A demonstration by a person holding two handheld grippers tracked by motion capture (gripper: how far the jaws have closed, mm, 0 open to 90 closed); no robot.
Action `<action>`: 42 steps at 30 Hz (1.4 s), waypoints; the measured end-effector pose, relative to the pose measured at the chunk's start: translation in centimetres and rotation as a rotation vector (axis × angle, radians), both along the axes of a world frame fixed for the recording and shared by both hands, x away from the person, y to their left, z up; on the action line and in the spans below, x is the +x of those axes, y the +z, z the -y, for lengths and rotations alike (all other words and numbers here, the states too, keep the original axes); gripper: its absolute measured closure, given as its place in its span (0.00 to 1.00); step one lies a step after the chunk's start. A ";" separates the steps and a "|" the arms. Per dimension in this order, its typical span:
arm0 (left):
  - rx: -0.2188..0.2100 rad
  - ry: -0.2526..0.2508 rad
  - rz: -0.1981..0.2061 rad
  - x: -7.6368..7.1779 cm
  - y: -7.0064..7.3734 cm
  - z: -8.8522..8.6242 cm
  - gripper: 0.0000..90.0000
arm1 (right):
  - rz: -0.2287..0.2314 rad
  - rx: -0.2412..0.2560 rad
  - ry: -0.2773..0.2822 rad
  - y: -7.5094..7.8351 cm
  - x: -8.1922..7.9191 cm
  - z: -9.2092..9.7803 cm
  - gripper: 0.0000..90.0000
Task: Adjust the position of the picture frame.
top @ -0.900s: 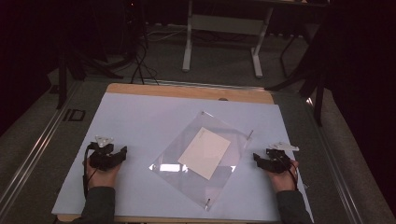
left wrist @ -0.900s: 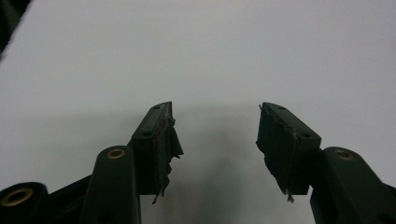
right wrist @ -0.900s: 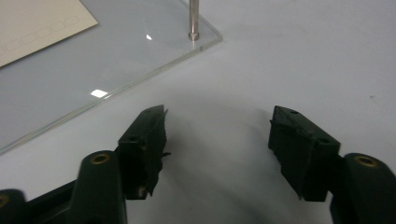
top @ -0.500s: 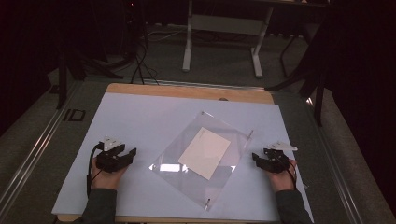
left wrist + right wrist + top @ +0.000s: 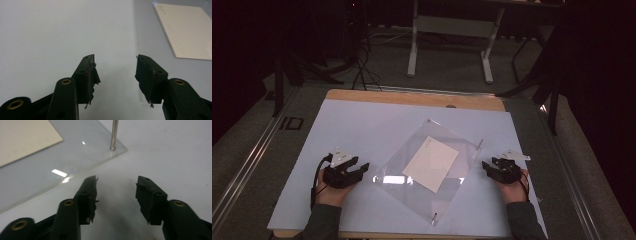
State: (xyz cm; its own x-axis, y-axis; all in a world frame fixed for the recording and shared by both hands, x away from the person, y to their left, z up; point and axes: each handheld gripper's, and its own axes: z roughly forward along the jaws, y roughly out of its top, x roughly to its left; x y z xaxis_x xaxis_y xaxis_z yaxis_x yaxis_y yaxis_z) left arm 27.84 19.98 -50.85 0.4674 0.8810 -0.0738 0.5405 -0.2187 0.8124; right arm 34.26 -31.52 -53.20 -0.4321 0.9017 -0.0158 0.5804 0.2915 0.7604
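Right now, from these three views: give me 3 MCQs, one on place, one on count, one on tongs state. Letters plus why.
1. Where does the cream card lie?
A. on the clear sheet
B. on the floor
C. in the left tongs

2. How many metal pins stand up from the clear sheet in the high view?
A. none
B. seven
C. at least two

3. How do the right tongs stand?
A. shut on the card
B. open, holding nothing
C. shut on a pin

Answers:
1 A: the card rests inside the sheet's outline, between both tongs.
2 C: one pin at the right corner, another at the near corner.
3 B: a wide gap with bare table between the jaws.
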 end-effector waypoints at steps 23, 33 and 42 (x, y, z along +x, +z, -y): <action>-0.047 -0.382 0.018 -2.5 0.8 7.3 0.60 | 0.043 0.065 0.016 1.6 5.3 -1.7 0.80; -0.044 -0.519 0.024 -3.5 0.8 10.4 0.60 | 0.048 0.064 0.039 1.5 6.4 -2.3 0.95; -0.054 -0.597 0.020 -3.8 0.6 12.1 0.61 | 0.037 0.061 0.026 1.6 7.8 -3.1 0.95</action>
State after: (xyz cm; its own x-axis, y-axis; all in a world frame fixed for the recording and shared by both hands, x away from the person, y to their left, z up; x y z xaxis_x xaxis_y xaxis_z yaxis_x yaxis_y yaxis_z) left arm 24.04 7.88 -50.23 0.8822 0.4607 -0.0974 0.3215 -0.4383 0.8394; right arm 42.03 -28.45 -51.59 -0.4555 0.8899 0.0225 0.5444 0.2585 0.7980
